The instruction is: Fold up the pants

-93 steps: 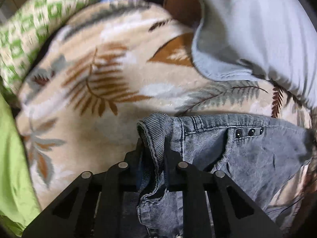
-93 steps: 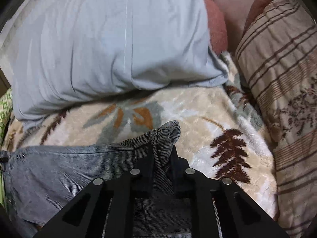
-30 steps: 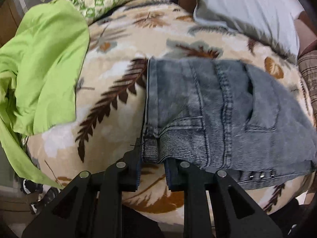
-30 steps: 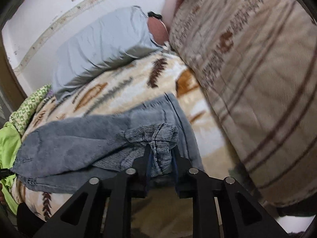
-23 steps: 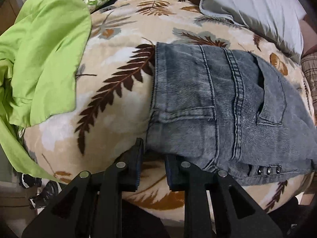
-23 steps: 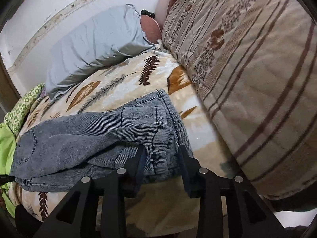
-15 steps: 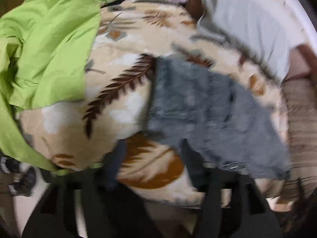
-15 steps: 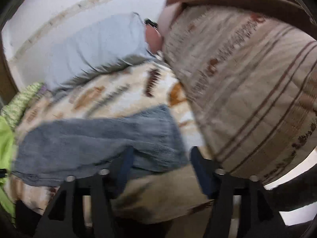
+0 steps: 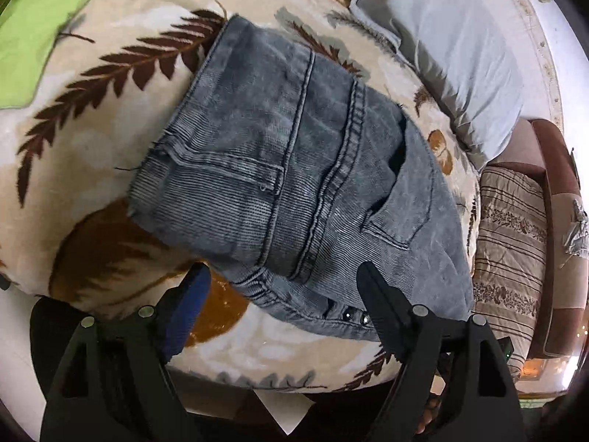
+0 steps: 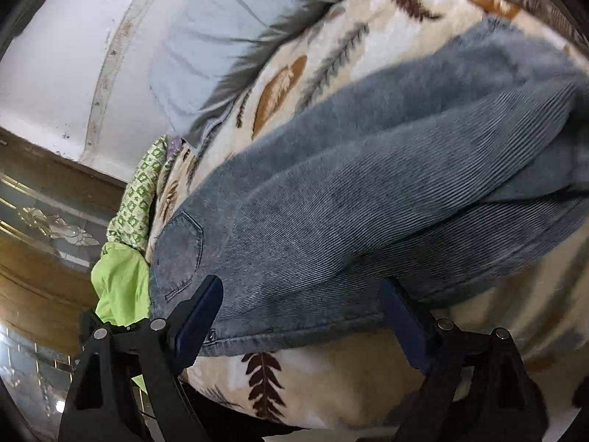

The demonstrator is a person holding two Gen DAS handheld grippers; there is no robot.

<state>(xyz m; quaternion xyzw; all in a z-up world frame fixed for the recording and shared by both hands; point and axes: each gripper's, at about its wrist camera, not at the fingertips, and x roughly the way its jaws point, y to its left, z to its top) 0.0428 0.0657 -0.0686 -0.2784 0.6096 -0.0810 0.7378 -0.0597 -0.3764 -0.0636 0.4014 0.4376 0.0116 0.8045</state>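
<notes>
The grey-blue denim pants lie folded on the leaf-print blanket, hems and waist stacked near the bed's front edge. My left gripper hovers just short of that edge, jaws still opening wide, with no cloth pressed between the pads. In the right wrist view the pants stretch from a back pocket at the left to bunched legs at the right. My right gripper hangs over their near edge, jaws also opening, pads clear of the denim.
A grey pillow lies at the bed's far side, with a striped brown quilt at the right. Lime-green cloth lies at the left. A green patterned cushion and a wooden door show at the left of the right wrist view.
Both grippers let go of the denim and opened wide. They drew back from the pants' edge and rolled; the right one swung toward the pocket end.
</notes>
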